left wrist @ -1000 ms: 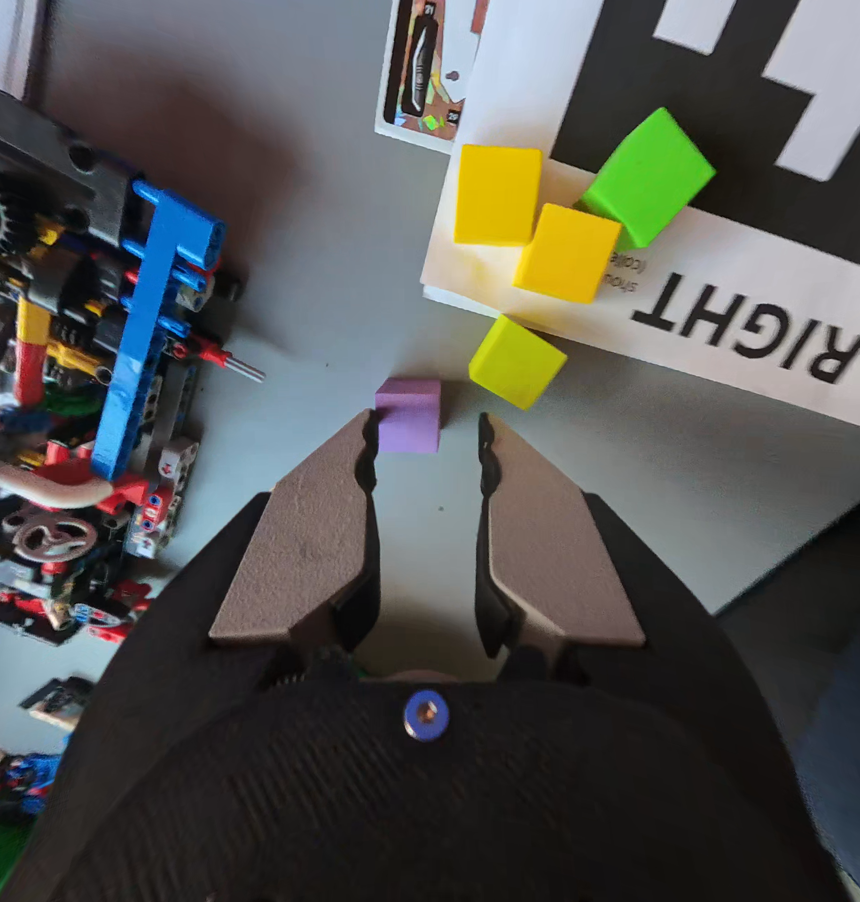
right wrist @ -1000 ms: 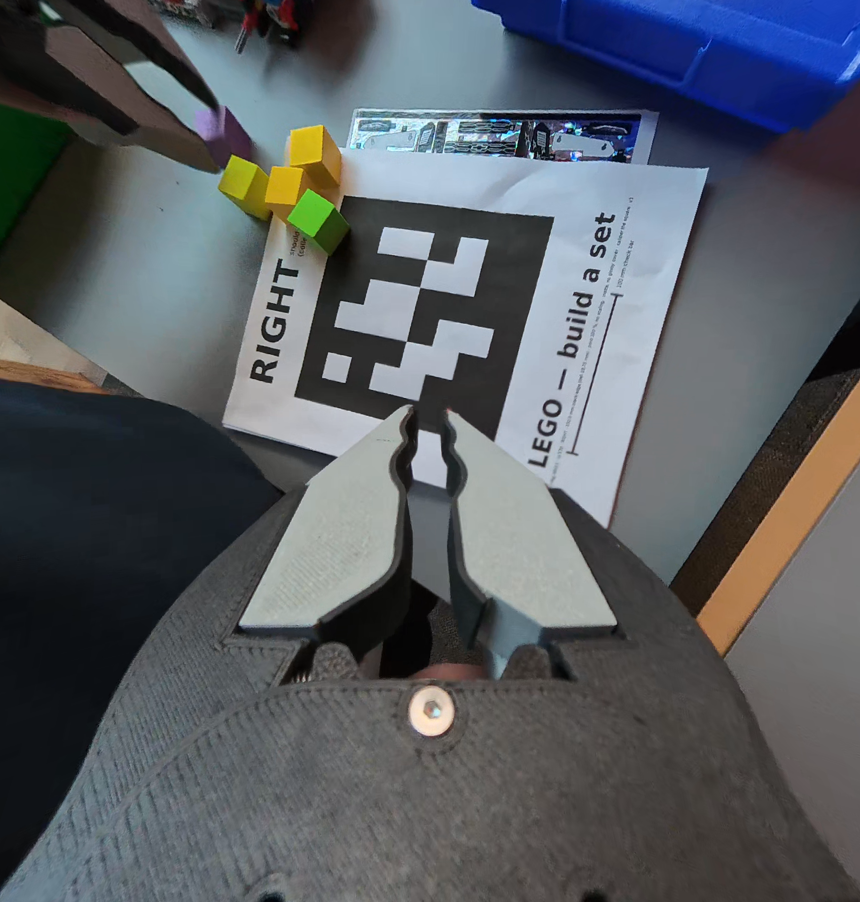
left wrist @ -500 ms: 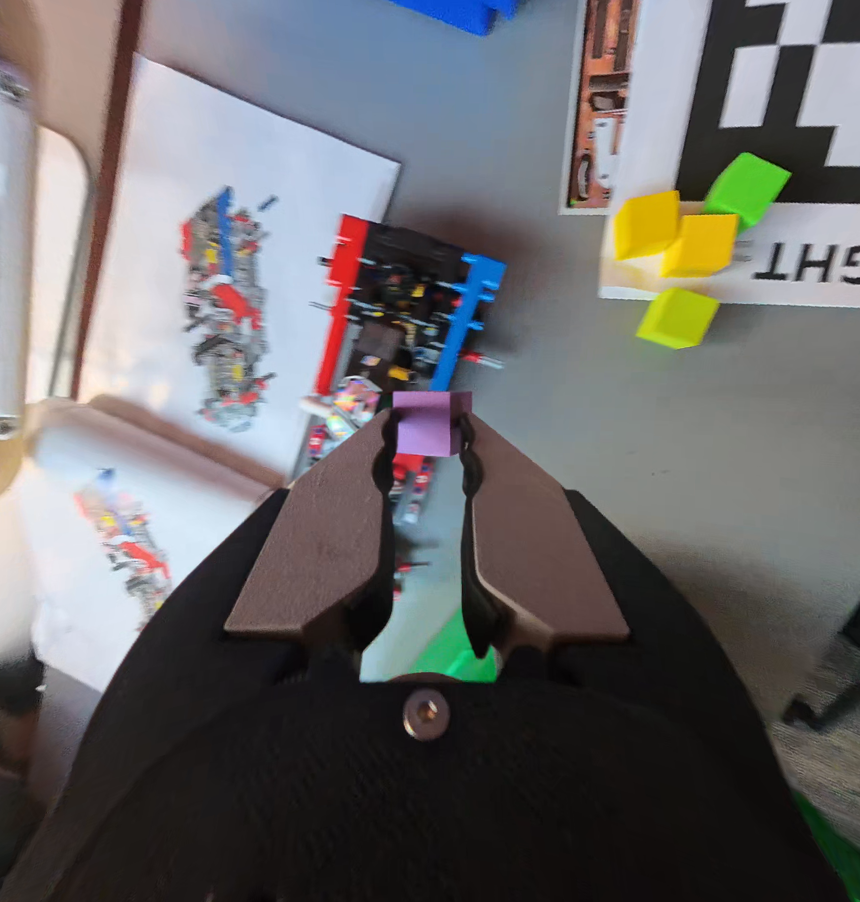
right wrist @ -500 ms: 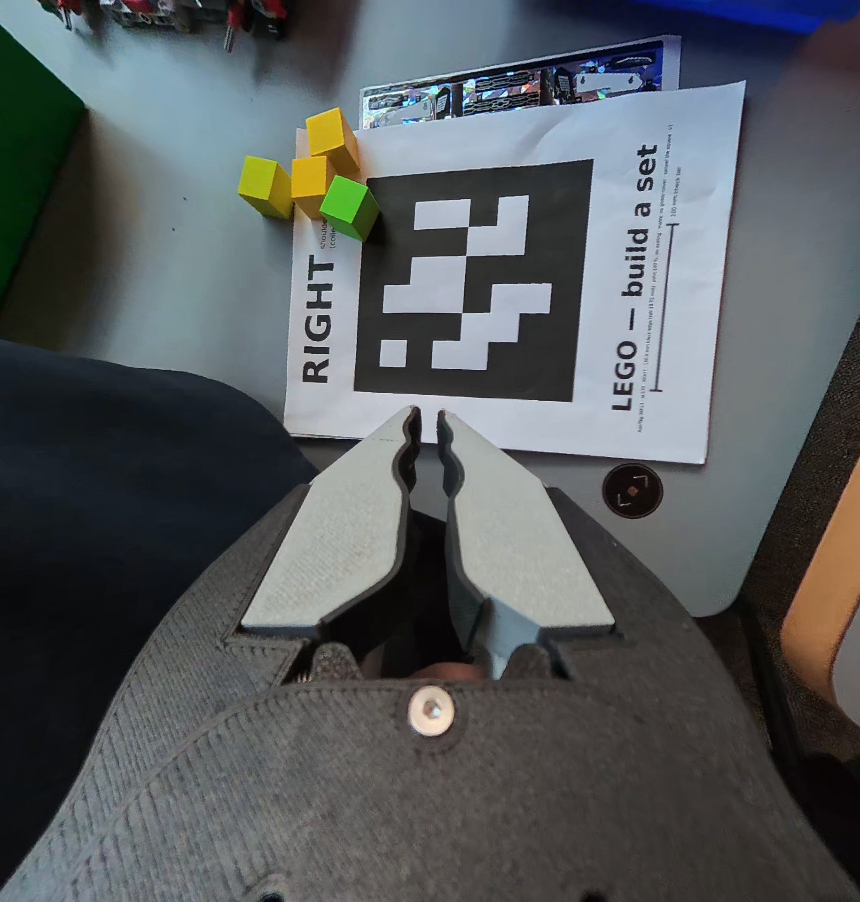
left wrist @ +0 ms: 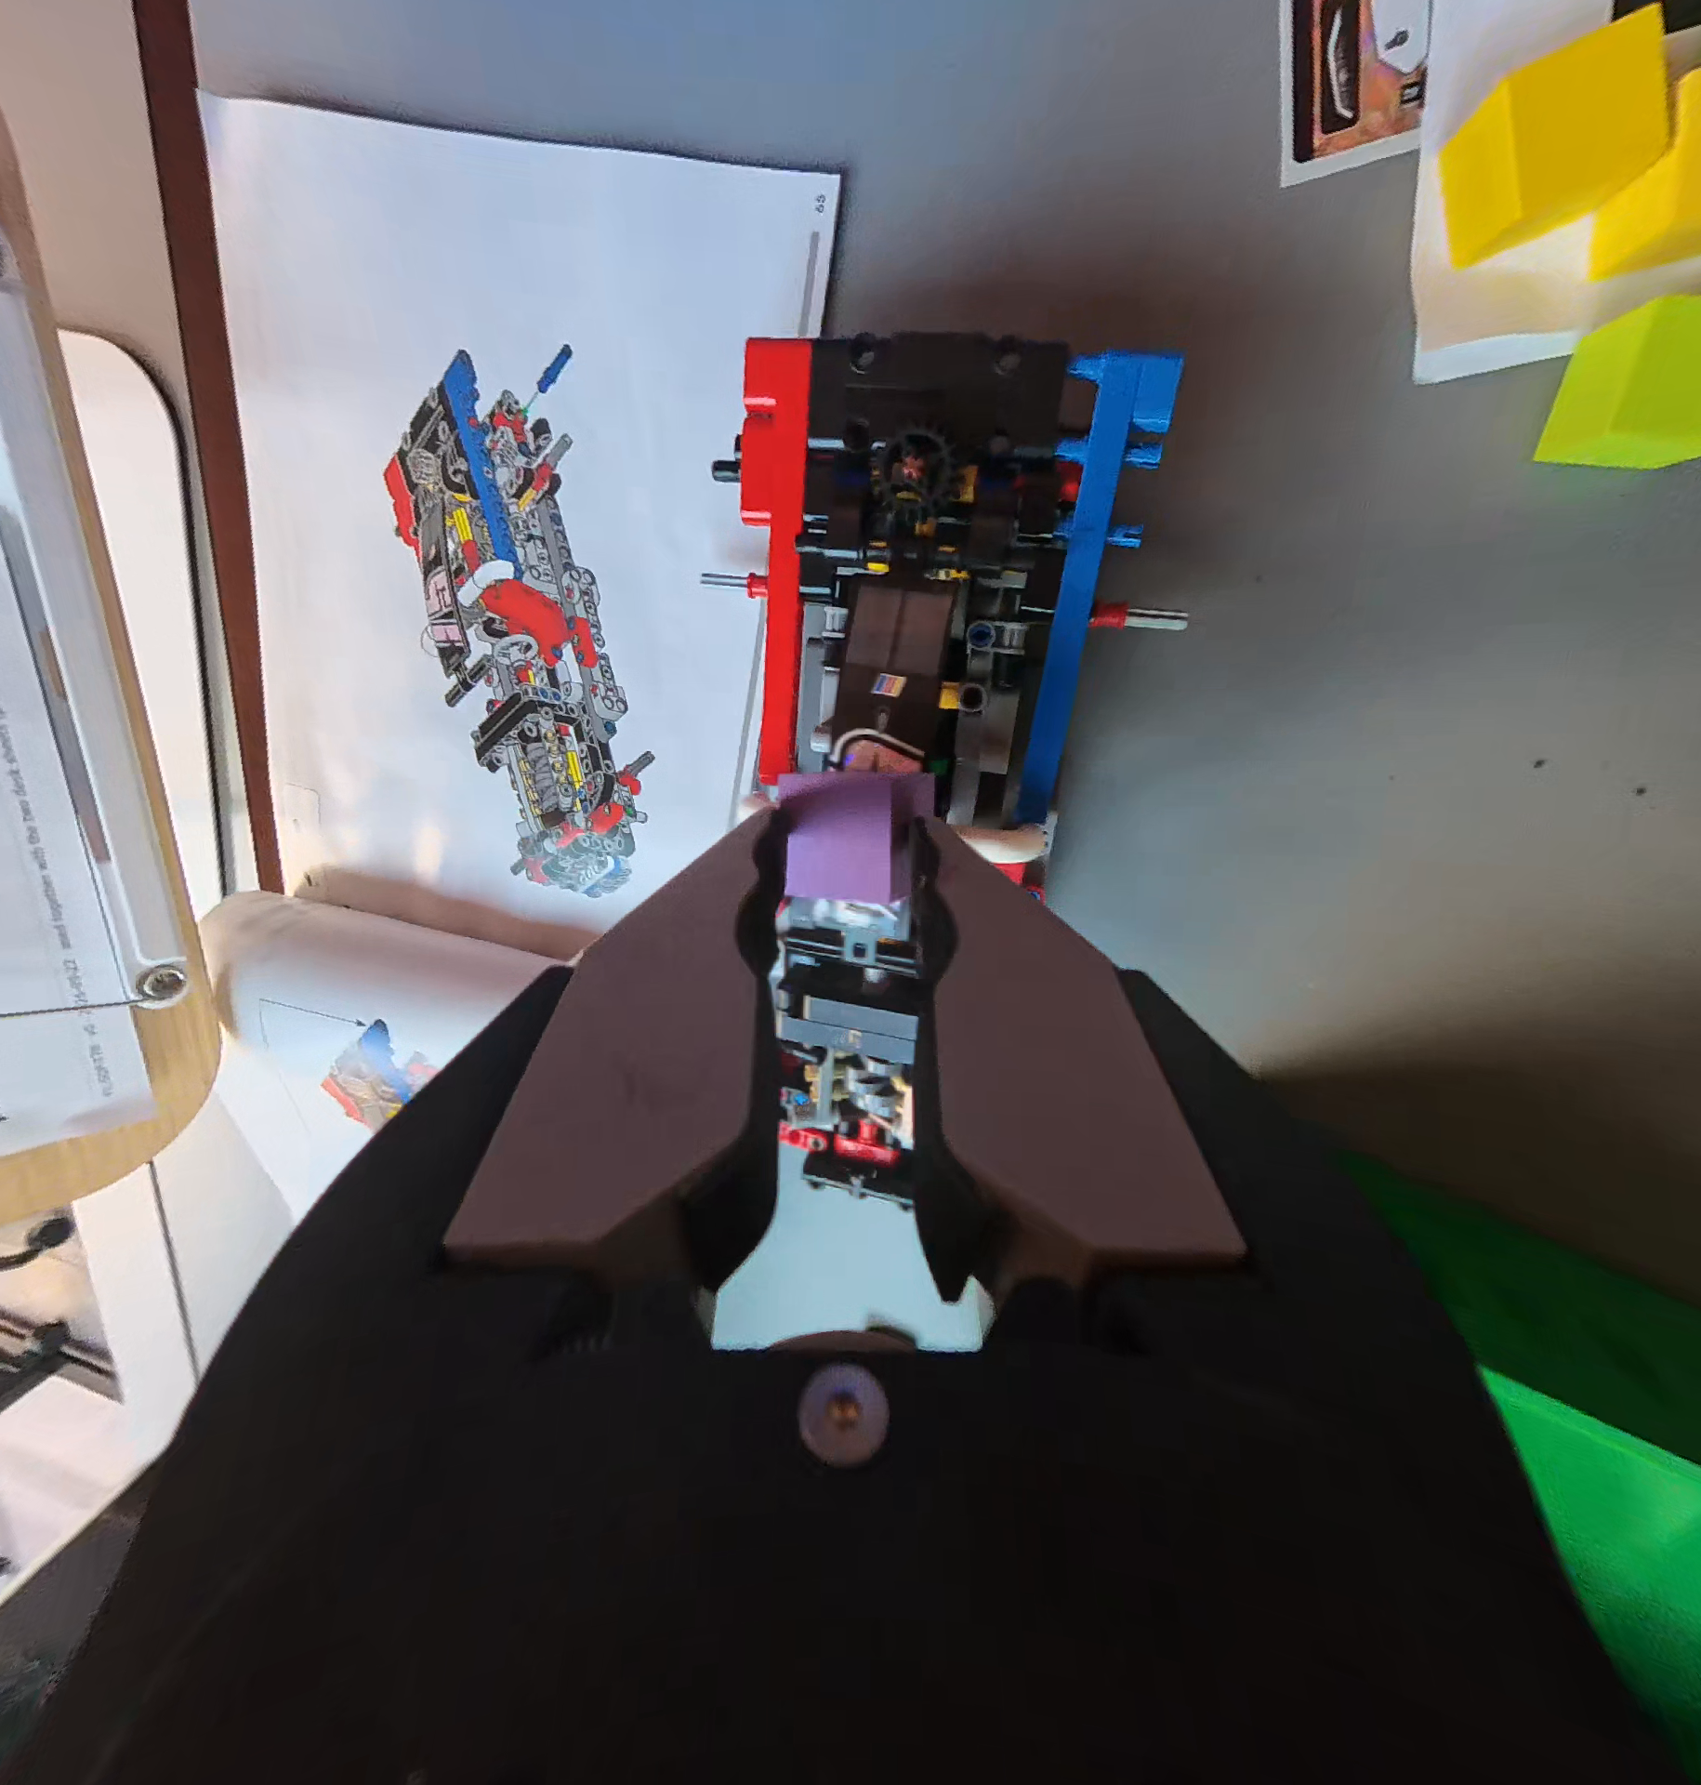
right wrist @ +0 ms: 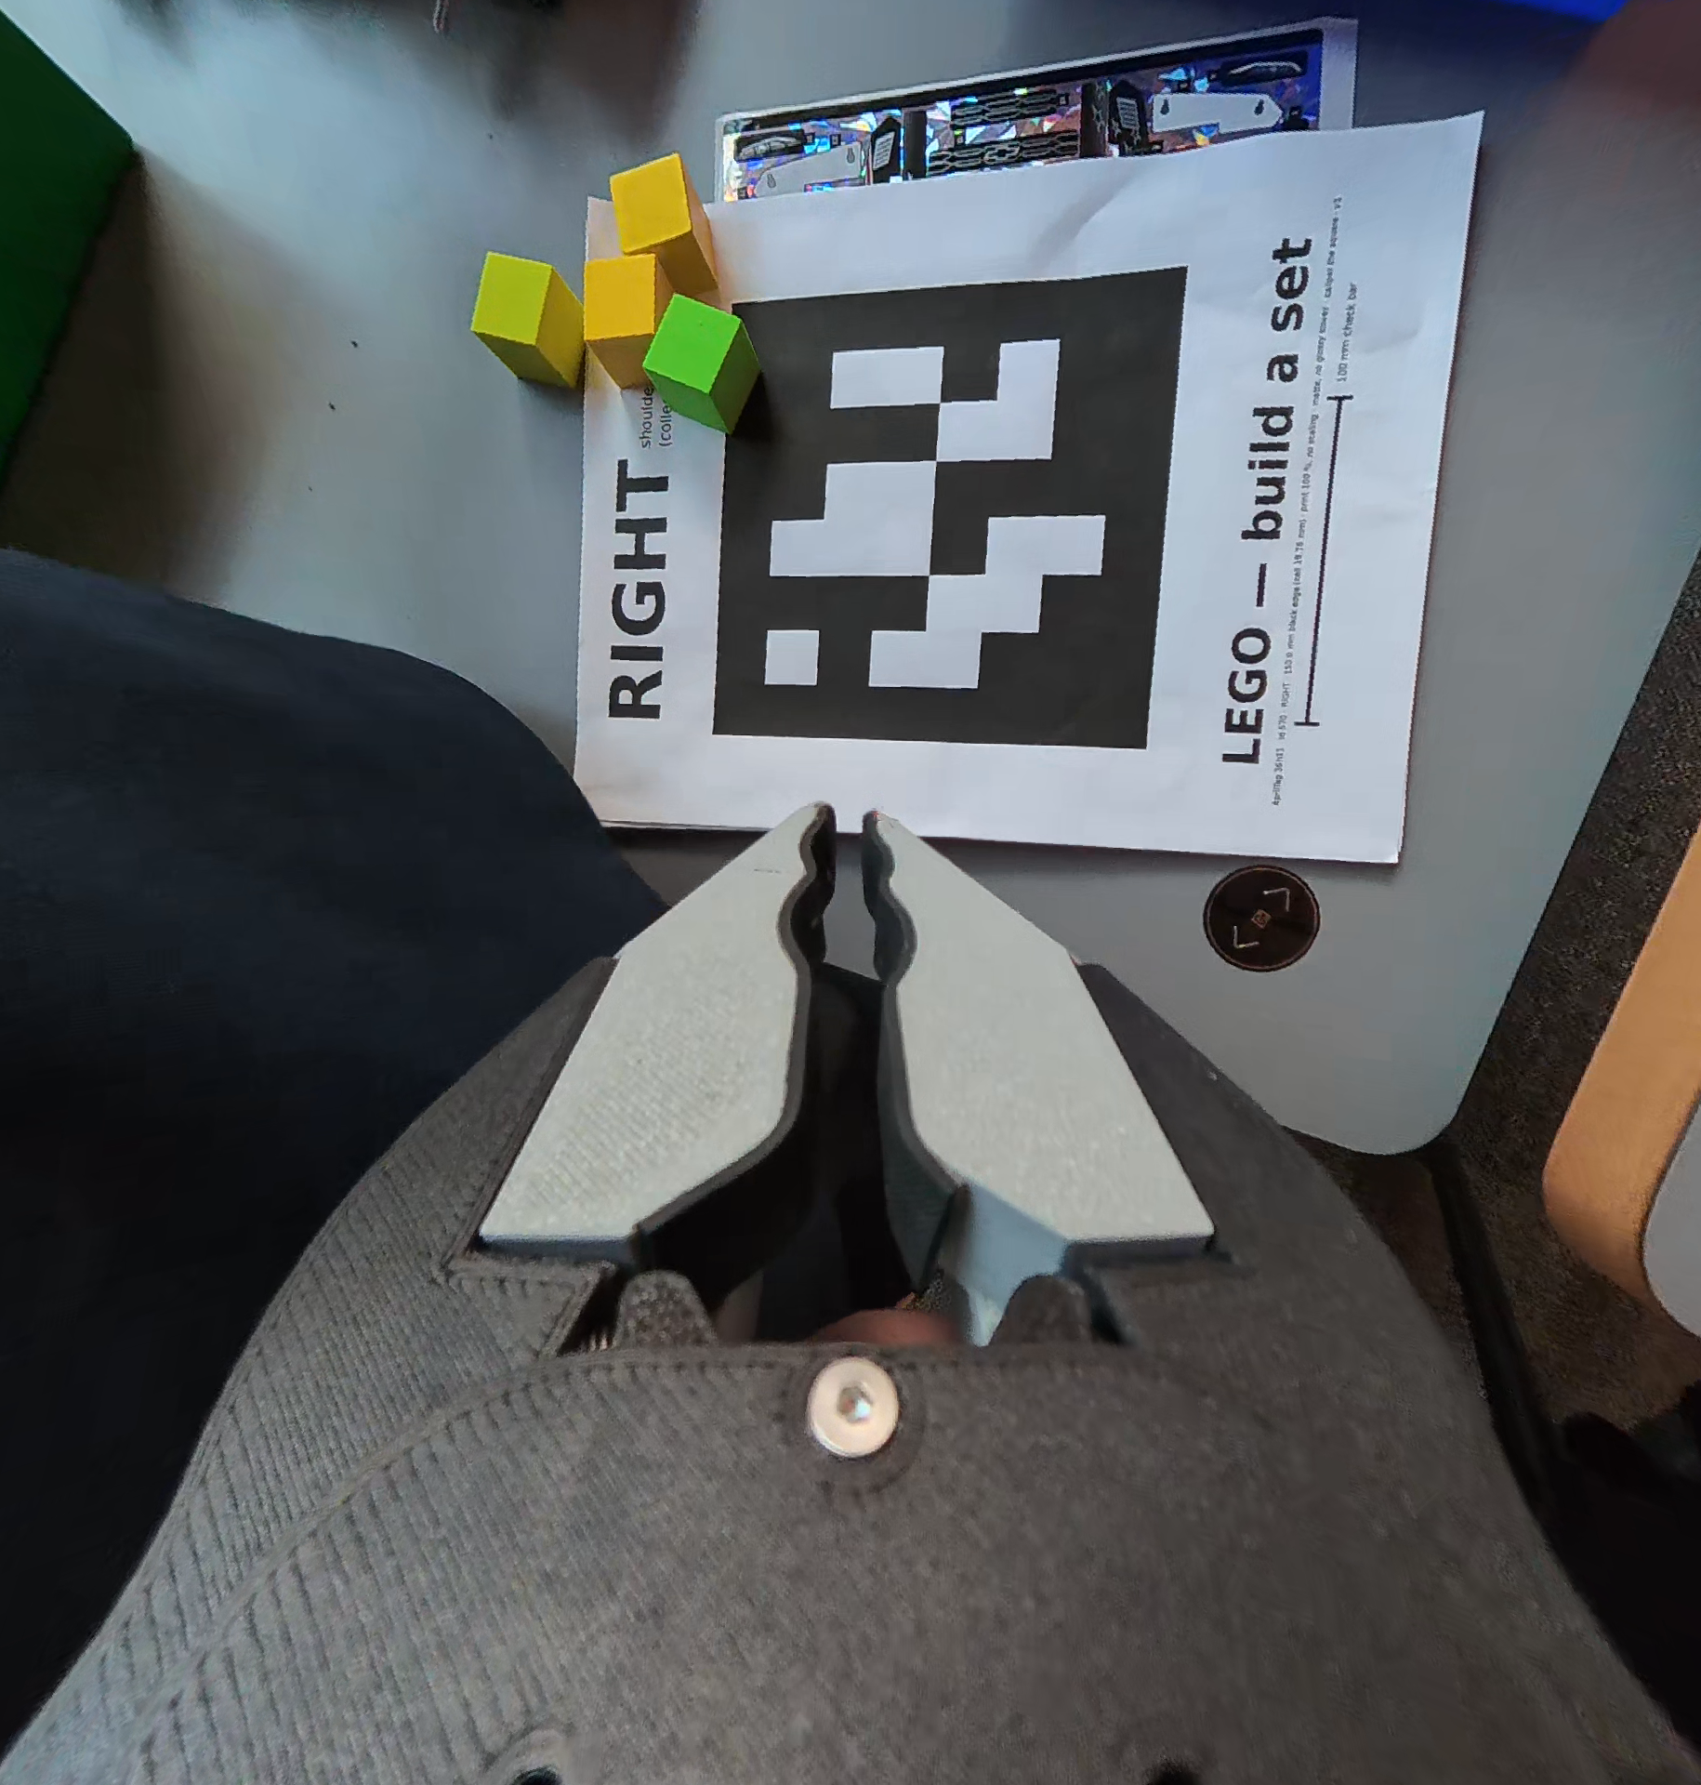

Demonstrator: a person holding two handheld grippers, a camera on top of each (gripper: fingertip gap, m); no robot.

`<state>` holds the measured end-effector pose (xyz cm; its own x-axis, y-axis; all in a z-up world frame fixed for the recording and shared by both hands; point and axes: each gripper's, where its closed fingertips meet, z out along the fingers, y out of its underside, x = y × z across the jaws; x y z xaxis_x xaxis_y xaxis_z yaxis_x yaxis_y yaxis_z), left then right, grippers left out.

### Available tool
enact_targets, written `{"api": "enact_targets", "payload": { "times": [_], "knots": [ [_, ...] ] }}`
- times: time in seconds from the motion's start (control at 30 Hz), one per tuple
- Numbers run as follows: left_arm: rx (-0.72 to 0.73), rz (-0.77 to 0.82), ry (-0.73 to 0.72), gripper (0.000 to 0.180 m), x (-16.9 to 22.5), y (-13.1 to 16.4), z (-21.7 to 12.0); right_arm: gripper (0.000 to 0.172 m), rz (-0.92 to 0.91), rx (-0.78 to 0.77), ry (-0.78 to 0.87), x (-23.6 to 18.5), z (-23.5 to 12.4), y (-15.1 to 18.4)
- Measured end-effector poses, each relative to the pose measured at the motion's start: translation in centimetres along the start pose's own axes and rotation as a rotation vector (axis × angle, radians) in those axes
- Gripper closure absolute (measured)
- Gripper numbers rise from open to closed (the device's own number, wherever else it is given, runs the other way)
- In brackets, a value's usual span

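Surface, left wrist view: grey table, with a wooden board at its far left edge.
Left gripper: you have it clamped on a purple cube, one brown finger pressing each side. The cube is lifted off the table.
Below the cube: a brick model with one red side rail and one blue; it lies well left of the marker sheet. The cube hangs over the model's near end.
Beside the model: one printed build page, on the side away from the sheet.
On the sheet's corner: two yellow cubes; one lime cube sits just off its edge.
Other: one sticker sheet beside the marker sheet, one green box at lower right.

Surface, right wrist view: the same grey table.
Right gripper: clenched to a thin slit, with nothing between the grey fingers. It hovers at the marker sheet's near edge.
Cubes: four at the sheet's far left corner, well apart from your gripper. That is two yellow, one lime and one green.
Other: one sticker sheet tucked under the far edge, one dark disc just off the near right corner, and dark cloth left of the sheet.
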<state>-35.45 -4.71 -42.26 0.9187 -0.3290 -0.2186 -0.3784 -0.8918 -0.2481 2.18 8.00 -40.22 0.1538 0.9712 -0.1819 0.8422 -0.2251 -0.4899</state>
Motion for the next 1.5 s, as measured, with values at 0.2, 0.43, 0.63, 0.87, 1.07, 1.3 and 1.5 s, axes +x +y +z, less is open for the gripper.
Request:
{"api": "enact_targets", "payload": {
  "times": [0.2,0.43,0.63,0.87,1.07,1.3,1.5],
  "knots": [
    [-0.023,0.084,0.013,0.157,-0.2,0.2,0.2,0.169,-0.003,0.008,0.004,-0.1,-0.4,0.1],
    [-0.027,0.124,0.009,0.134,0.2,0.8,0.3,0.170,0.001,0.019,0.002,0.2,-0.6,0.0],
    [-0.001,0.112,-0.015,0.156,-0.2,0.5,-0.2,0.170,-0.003,0.017,-0.004,0.3,-0.6,0.1],
    [0.032,0.102,0.012,0.146,-0.3,0.2,-1.2,0.170,0.003,0.020,-0.006,0.3,-0.6,0.3],
    [-0.072,0.028,0.041,0.135,-0.8,1.7,0.0,0.170,0.010,0.009,-0.004,0.3,-0.6,1.1],
    [-0.079,0.031,0.090,0.155,-0.1,1.7,0.5,0.170,0.022,0.015,0.004,0.5,-0.9,1.4],
    [-0.085,0.057,0.094,0.156,0.1,1.9,0.4,0.170,0.029,0.019,0.007,0.6,-1.0,1.6]
  ]
}}
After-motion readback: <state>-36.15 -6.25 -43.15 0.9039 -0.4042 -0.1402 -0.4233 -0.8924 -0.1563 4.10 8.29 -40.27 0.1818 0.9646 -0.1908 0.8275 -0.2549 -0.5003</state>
